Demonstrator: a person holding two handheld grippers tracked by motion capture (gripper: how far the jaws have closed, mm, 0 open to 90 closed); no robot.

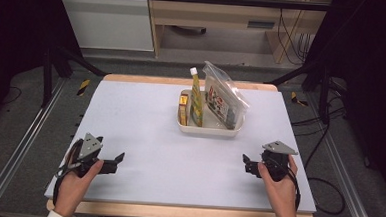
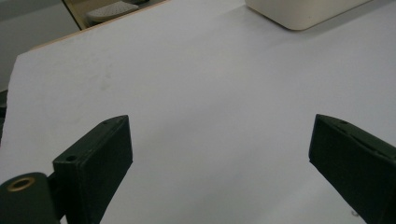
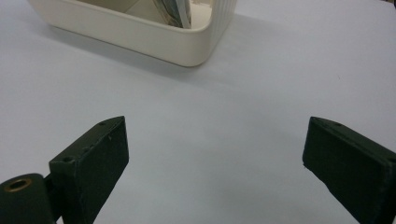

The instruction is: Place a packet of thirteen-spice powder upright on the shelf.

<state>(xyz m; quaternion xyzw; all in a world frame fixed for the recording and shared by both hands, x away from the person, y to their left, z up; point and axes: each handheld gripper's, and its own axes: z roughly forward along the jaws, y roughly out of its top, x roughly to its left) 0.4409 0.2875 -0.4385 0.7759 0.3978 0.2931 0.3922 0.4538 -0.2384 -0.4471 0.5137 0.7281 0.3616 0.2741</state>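
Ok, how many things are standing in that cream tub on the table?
3. A small yellow box at the tub's left end, a tall yellow pouch with a white cap beside it, and a clear zip bag at the right. Something smaller may be hidden behind them.

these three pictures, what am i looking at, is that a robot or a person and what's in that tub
It is a person, not a robot. Each hand holds a hand tool with two black jaws: the left tongs and the right tongs. The wide picture comes from a camera above the table. The other two come from cameras riding on each tool, looking out between its open jaws. Both tongs hold nothing. On the table stands a cream tub with a yellow bottle, a clear bag of packets and a small yellow box.
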